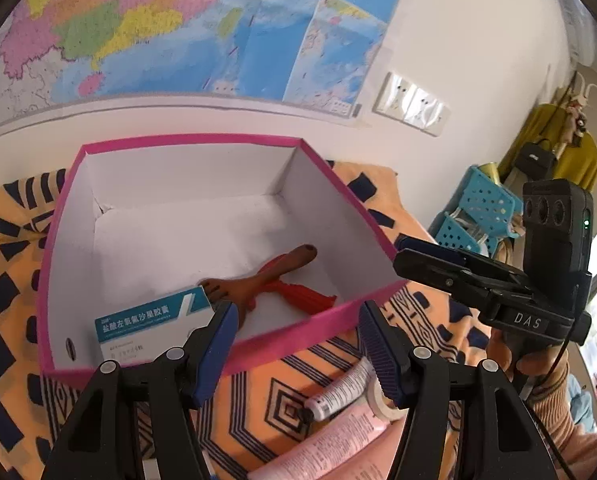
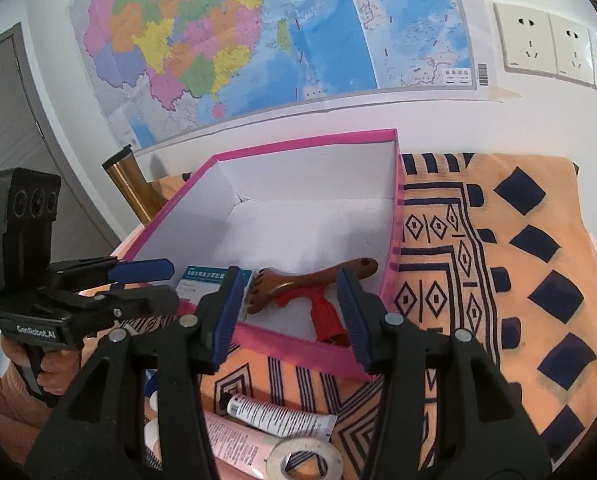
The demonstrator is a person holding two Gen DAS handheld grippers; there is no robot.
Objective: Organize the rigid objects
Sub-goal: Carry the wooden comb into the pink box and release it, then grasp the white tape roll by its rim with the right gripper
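the pink box is my landmark. inside it, against its near wall, lie a medicine carton, a wooden foot-shaped massager and, under that, a red tool. outside it, just beside the near wall on the patterned cloth, lie a white tube, a pink tube and a tape roll.

my left gripper and right gripper both hover over the near wall, jaws parted, grasping nothing.

risk, as i judge it: descending from here, a finger may catch the box wall and shift the box; the round tubes may roll or slip from the pads.
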